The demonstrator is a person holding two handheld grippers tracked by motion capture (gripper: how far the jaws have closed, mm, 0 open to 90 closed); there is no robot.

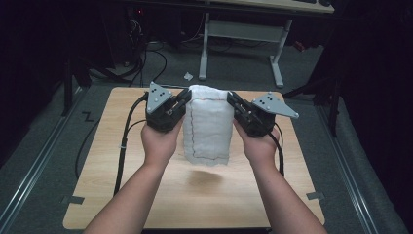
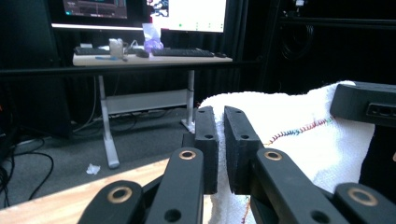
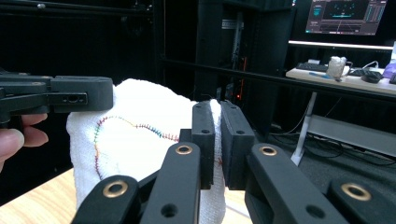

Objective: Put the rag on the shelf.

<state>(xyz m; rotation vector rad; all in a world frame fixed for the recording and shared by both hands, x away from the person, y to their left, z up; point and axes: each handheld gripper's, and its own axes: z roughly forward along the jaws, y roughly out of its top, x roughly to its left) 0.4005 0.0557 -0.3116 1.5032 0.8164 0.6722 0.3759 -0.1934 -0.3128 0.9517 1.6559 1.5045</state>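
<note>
Between your two tools hangs the white towel [image 1: 208, 124], lifted clear of the counter [image 1: 112, 175] with its lower hem above its own shadow. Your left tool [image 1: 185, 100] pinches the top corner on its side, your right tool [image 1: 232, 101] the opposite one, and the cloth drapes straight down from both.

To do this step well, keep both hands level with each other so the top edge stays flat — a tilt will send the cloth swinging toward the lower hand. Hold the two tools at an even spread: enough to keep the edge lightly taut, not so much that a corner drags out of a grip. If you mean to lay it down or fold it, I'd judge the far hem should meet the wood first, with your hands following smoothly.

As for the grips — in the left gripper view the jaws stand nearly together, only the thin towel edge caught between the pads. The right gripper view tells the same: jaws almost closed, clamped on a fold of terry beside the coloured stitching [image 3: 140, 126].
</note>
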